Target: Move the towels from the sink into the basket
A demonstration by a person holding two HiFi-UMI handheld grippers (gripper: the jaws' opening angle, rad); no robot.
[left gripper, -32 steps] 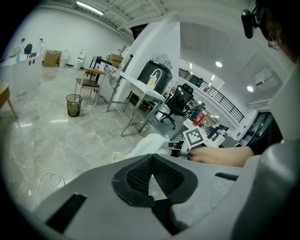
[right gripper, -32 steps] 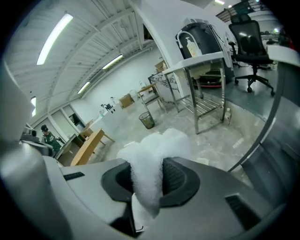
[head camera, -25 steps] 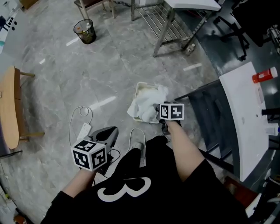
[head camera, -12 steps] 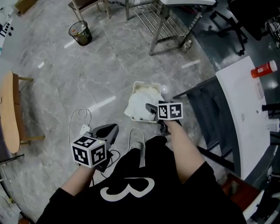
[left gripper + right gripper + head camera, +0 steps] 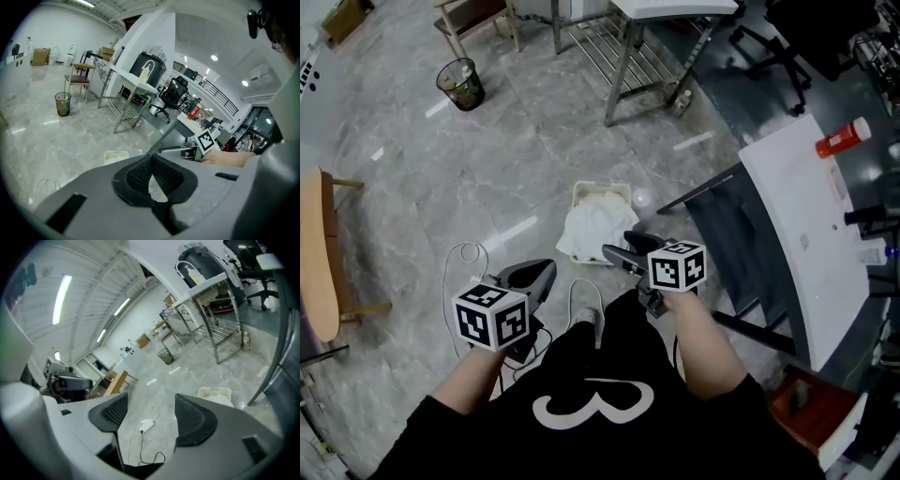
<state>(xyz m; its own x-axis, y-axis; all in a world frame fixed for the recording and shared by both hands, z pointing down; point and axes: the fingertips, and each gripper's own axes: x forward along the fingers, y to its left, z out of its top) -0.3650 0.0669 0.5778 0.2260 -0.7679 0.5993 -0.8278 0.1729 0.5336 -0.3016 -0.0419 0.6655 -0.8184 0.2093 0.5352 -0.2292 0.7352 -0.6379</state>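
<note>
A white basket [image 5: 602, 194] stands on the grey floor, white towels [image 5: 589, 233] heaped in it and draped over its near rim. My right gripper [image 5: 622, 251] hangs just above and near the basket. Its jaws have just been opening, and they stand open with nothing between them, only floor showing past the gripper [image 5: 152, 400]. The basket [image 5: 214, 393] lies ahead of it to the right. My left gripper [image 5: 531, 276] is held lower left, shut and empty [image 5: 151, 159], facing the basket [image 5: 116, 155].
A power strip with a white cable [image 5: 476, 274] lies on the floor by my left gripper. A white counter [image 5: 802, 234] with a red bottle [image 5: 842, 139] runs along the right, a dark panel [image 5: 722, 225] beside it. Farther off are a metal table [image 5: 647, 42], a waste bin [image 5: 459, 82] and a wooden bench [image 5: 314, 244].
My right gripper let go of the towel and rose away from the basket. The towel dropped onto the basket's near rim. My left gripper shifted slightly.
</note>
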